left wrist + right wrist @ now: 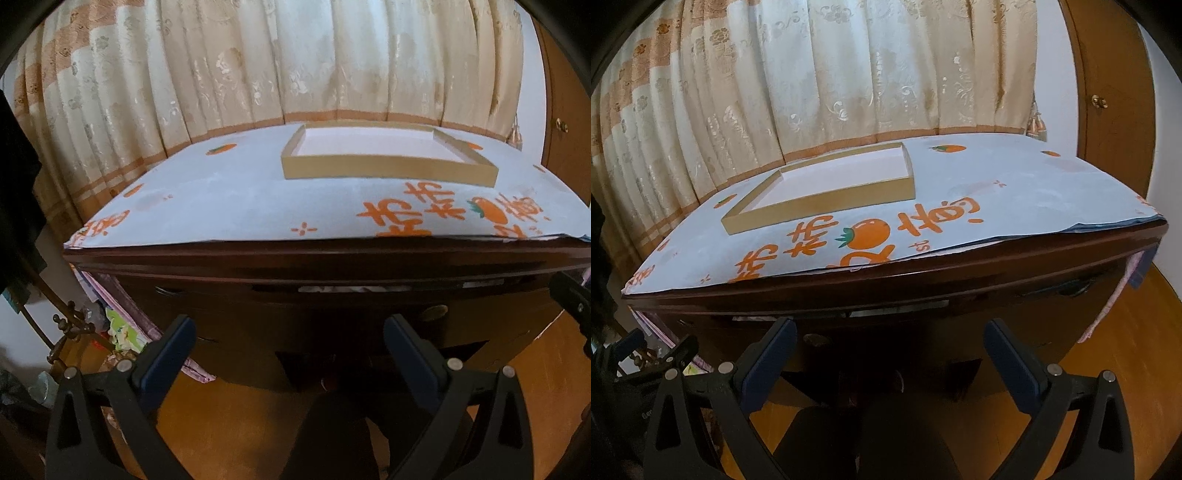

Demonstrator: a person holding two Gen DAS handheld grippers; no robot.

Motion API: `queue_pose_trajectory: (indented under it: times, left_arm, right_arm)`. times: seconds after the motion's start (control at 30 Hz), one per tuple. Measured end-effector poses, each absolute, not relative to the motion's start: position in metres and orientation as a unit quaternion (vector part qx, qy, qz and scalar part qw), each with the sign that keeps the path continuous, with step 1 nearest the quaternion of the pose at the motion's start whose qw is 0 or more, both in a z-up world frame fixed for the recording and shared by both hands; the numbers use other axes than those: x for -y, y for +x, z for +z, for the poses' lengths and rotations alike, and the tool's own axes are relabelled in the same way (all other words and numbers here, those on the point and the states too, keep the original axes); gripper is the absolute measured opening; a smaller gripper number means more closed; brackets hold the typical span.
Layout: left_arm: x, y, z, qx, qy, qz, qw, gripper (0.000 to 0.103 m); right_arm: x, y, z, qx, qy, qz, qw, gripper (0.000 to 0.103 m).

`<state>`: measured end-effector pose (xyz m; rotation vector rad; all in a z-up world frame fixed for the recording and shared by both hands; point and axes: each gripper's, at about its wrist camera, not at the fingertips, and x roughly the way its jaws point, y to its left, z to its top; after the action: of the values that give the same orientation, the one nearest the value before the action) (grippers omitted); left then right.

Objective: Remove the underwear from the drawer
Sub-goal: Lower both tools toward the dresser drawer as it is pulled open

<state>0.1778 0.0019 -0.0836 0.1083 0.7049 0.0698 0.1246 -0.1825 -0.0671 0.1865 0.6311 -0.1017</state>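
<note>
A dark, polished wooden desk (pixel 332 258) fills both wrist views, its top covered by a smooth pale-blue sheet (pixel 229 195) printed with orange characters and small orange fruits. On the sheet sits a shallow rectangular tray (pixel 388 171) of tan cardboard with a white floor and low straight walls. Behind hangs a cream curtain (pixel 221 66) in soft vertical folds, woven with a shiny floral pattern and banded in orange-brown near its hem. The floor (pixel 240 417) is glossy orange-brown wood.

Just under the desktop, a drawer (pixel 354 295) stands slightly ajar — a narrow slit shows pale fabric inside, too little to say whether it is underwear. A round brass knob (pixel 436 313) marks the drawer front.

The left claw (pixel 290 343) is released, its two dark-blue padded fingers wide apart and holding nothing; it sits just below and in front of the drawer slit, not touching it. The right claw (pixel 890 347) is likewise spread and empty — level with the drawer front, the slit just above its fingertips. In the left view the right claw's black tip shows at the far right edge.
</note>
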Motion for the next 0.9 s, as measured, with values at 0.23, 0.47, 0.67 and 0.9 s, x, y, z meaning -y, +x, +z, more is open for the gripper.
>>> queue_pose_trajectory:
  times: [0.23, 0.47, 0.67, 0.9]
  left_arm:
    - [-0.009, 0.199, -0.11, -0.362, 0.028, 0.013, 0.932, 0.103]
    - [-0.025, 0.211, -0.121, -0.337, -0.023, 0.021, 0.941, 0.103]
    - [-0.025, 0.22, -0.123, -0.318, -0.024, 0.037, 0.947, 0.096]
    - [-0.026, 0.233, -0.135, -0.331, -0.031, 0.041, 0.942, 0.078]
  right_arm:
    - [0.205, 0.147, -0.109, -0.348, 0.107, -0.058, 0.93, 0.102]
    - [0.224, 0.162, -0.123, -0.339, 0.116, -0.053, 0.932, 0.102]
    - [0.217, 0.17, -0.118, -0.312, 0.089, -0.043, 0.945, 0.102]
    - [0.213, 0.193, -0.127, -0.341, 0.073, -0.029, 0.937, 0.056]
